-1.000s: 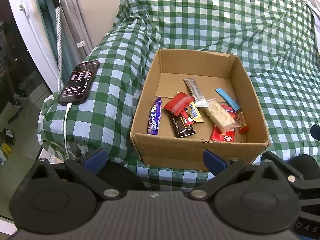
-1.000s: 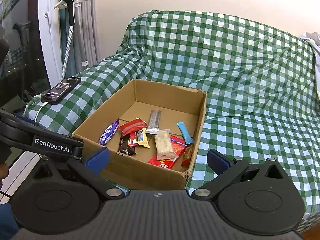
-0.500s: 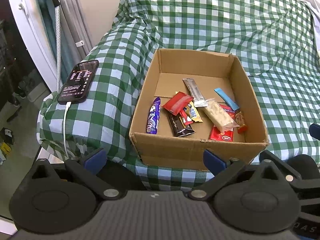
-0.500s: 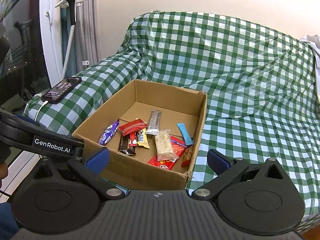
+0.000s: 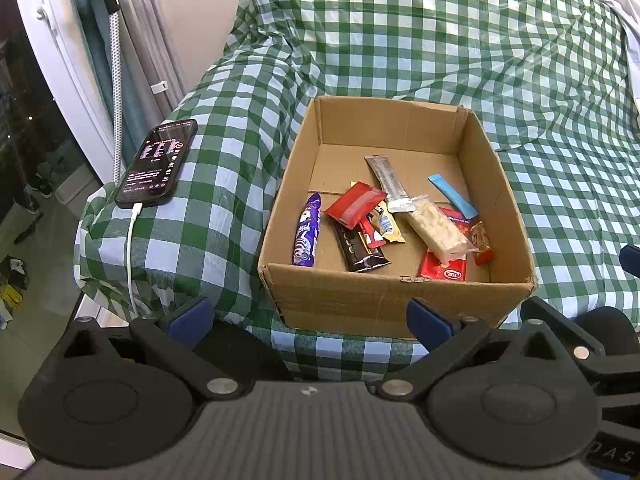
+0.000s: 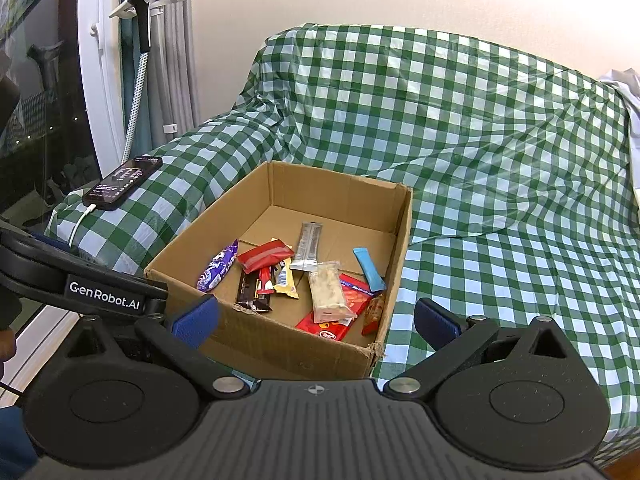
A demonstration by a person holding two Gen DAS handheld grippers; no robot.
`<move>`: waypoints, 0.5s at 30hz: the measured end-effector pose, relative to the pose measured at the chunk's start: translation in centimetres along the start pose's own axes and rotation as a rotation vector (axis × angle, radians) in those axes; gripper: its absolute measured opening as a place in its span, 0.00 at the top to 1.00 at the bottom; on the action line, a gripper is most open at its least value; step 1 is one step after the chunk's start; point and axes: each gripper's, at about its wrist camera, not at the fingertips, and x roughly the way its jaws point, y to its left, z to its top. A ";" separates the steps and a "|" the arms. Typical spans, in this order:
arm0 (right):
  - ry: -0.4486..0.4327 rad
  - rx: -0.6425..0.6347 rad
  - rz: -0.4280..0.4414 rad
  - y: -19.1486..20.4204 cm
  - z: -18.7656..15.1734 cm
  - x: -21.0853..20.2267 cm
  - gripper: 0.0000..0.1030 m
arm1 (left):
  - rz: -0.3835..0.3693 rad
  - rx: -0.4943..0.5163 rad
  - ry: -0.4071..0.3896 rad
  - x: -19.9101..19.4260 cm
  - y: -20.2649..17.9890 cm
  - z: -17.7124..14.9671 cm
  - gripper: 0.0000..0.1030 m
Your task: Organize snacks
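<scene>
An open cardboard box (image 5: pixel 396 296) (image 6: pixel 288 344) sits on a green checked cloth. Inside lie several snacks: a purple packet (image 5: pixel 307 230) (image 6: pixel 218 266), a red packet (image 5: pixel 354 204) (image 6: pixel 264 255), a dark chocolate bar (image 5: pixel 360 248) (image 6: pixel 252 292), a silver bar (image 5: pixel 386 180) (image 6: pixel 308 245), a pale nut bar (image 5: pixel 438 228) (image 6: pixel 329 294), a blue stick (image 5: pixel 452 196) (image 6: pixel 369 269) and a flat red pack (image 5: pixel 444 266) (image 6: pixel 340 316). My left gripper (image 5: pixel 310 318) is open and empty, in front of the box. My right gripper (image 6: pixel 316 318) is open and empty, near the box's front right corner.
A phone (image 5: pixel 158 162) (image 6: pixel 122 182) on a white charging cable (image 5: pixel 130 256) lies on the cloth left of the box. A window frame, curtain and steamer handle (image 6: pixel 138 12) stand at the far left. The checked cloth (image 6: pixel 500 160) stretches back and right.
Both views have shifted only slightly; the box sits a little higher in the left wrist view. Nothing was taken hold of or moved.
</scene>
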 end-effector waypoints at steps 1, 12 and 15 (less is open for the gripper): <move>0.000 -0.001 0.000 0.0 0.0 0.0 0.00 | 0.000 0.000 0.000 0.0 0.0 0.0 0.00; 0.000 -0.002 0.002 -0.2 0.0 -0.1 0.00 | 0.001 -0.001 0.000 0.0 0.0 0.0 0.00; 0.000 -0.002 0.002 -0.2 0.0 -0.1 0.00 | 0.001 -0.001 0.001 0.0 0.0 -0.1 0.00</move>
